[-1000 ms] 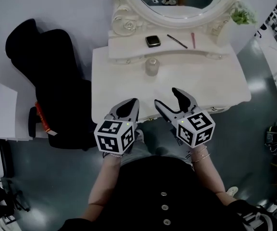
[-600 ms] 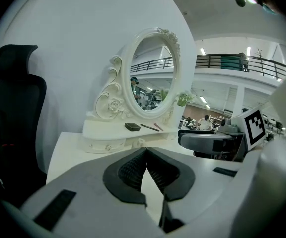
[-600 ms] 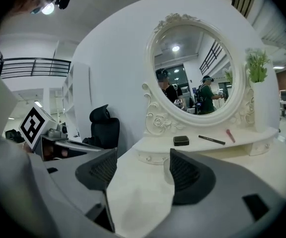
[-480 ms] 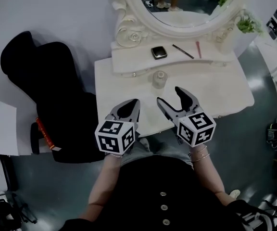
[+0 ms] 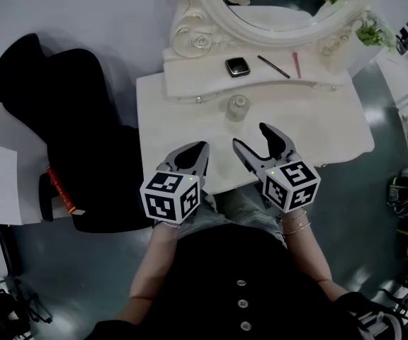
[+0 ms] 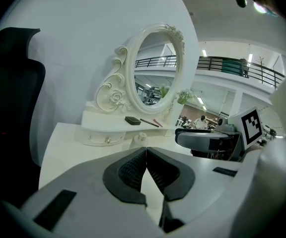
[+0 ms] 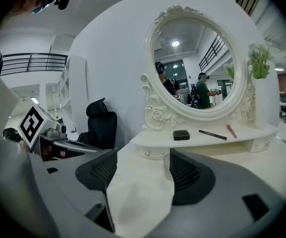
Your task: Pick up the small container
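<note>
Jar (image 5: 237, 107) stood upper centre on the glossy white table (image 5: 331, 129), just below the shelf and well ahead of both grippers. Small, rounded, seemingly clear glass. Right gripper (image 5: 251, 139) spread wide, empty. Left gripper (image 5: 198, 149) clenched on nothing. Best move: reach with the right, straddle the body low, squeeze gently. Sides probably slippery.

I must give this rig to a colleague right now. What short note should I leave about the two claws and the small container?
Left claw: shut, empty, over the near edge of the table.
Right claw: open, empty, beside the left one.
Small container: upright on the table, just in front of the shelf, ahead of both claws, untouched.
Done: nothing grasped yet.
To do: reach forward, probably with the open right claw, close on the container and lift it.
</note>
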### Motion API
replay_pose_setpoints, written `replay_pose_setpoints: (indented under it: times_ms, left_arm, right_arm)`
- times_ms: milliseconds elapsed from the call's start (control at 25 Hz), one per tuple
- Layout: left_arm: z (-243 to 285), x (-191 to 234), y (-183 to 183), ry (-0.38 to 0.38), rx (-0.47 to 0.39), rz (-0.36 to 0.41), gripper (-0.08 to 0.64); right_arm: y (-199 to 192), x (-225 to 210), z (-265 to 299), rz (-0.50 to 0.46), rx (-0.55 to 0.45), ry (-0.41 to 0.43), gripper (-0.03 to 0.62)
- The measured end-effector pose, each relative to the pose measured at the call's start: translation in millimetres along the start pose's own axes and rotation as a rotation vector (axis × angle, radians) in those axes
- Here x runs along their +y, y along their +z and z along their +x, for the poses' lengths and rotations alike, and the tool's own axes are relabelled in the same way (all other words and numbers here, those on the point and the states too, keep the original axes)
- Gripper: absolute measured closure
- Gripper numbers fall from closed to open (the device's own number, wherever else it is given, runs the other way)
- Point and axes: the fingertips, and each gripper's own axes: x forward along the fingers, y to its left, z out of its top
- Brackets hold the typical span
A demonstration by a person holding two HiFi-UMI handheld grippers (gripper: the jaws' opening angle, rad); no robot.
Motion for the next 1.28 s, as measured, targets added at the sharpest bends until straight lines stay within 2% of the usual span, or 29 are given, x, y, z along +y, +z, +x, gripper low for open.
replay_pose_setpoints:
  times_ms: [360,680,1000,1280]
  left_arm:
    - [1,5,-14,0.014,0.030,-0.033,0.548]
    - [13,11,-12,0.041,0.038,-0.060,0.548]
    - [35,20,-7,0.054,0.028,-0.105,0.548]
    - [47,21,-16,0.065,0.041,-0.129,0.548]
  right_arm:
    - [-9,-5,7,0.000,0.030,0.007,0.276]
    - [-3,-22,14,0.003,0.025,0.005,0.284]
    - [-9,-42,27,-0.044,0.097,0.031,0.282]
    - [-3,-45,50,-0.069,0.120,0.088,0.278]
